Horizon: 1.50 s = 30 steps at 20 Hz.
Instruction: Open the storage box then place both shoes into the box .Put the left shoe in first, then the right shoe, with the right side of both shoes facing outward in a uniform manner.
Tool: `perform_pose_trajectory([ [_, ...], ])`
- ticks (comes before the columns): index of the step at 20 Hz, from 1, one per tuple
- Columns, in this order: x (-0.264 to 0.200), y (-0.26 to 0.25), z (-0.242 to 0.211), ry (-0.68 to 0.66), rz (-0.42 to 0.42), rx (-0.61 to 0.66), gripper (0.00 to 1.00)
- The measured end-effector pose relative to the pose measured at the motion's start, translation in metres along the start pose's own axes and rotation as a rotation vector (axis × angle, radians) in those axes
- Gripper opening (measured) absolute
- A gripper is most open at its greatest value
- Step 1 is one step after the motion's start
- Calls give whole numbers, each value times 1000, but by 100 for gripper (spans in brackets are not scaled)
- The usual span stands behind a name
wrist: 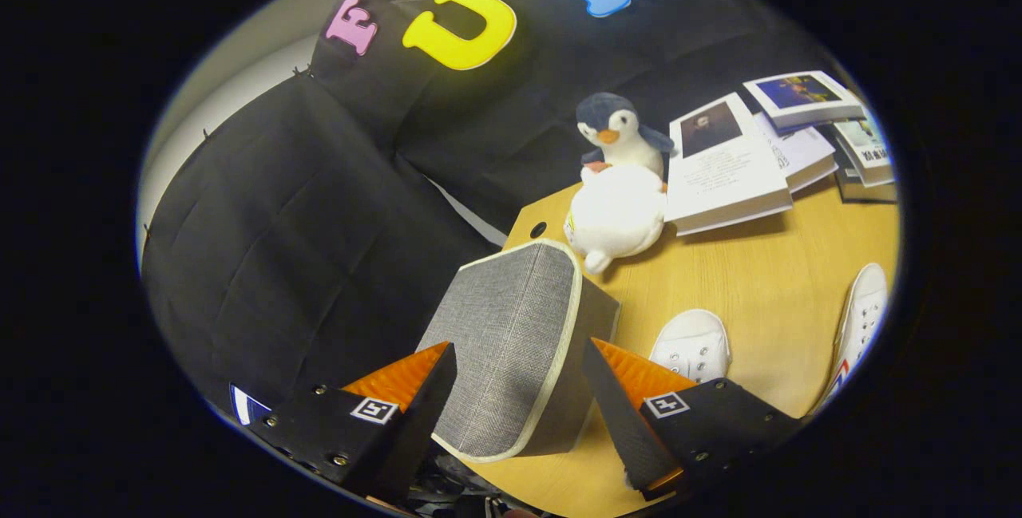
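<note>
A grey fabric storage box (511, 342) with pale trim stands at the near corner of the wooden table (758, 278), tilted in this view. Its trimmed grey face is toward me and a brownish side shows on its right. My gripper (519, 349) is open, and the box's lower part sits between the two fingers. I cannot tell whether either finger touches it. The toe of one white shoe (693, 345) lies on the table just beyond the right finger. A second white shoe (862, 318), with a red and blue stripe, lies further right.
Beyond the box sit a white plush toy (616, 215) and a penguin plush (619, 135). Several books (726, 167) are spread at the back right. The table's corner and a cable hole (537, 228) are behind the box, with black cloth past the edge.
</note>
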<state>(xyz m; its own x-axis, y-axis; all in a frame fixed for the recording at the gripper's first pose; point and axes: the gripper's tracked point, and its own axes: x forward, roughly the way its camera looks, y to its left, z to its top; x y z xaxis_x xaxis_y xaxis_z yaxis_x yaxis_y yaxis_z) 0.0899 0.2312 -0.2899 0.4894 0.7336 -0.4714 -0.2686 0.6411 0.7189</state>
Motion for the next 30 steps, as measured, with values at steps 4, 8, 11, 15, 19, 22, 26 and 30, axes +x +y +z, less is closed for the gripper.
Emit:
perform_pose_trajectory([
  [4, 24, -14, -14, 63, 51, 90, 96],
  [8, 42, -17, -31, 122, 104, 176, 96],
  [11, 49, -12, -31, 130, 146, 228, 96],
  [15, 46, 1, -27, 153, 197, 271, 80],
  [19, 43, 2, -10, 122, 187, 293, 14],
  [22, 33, 19, -11, 163, 202, 202, 9],
  [26, 27, 44, -1, 159, 218, 155, 9],
  [30, 22, 75, 13, 153, 217, 88, 9],
])
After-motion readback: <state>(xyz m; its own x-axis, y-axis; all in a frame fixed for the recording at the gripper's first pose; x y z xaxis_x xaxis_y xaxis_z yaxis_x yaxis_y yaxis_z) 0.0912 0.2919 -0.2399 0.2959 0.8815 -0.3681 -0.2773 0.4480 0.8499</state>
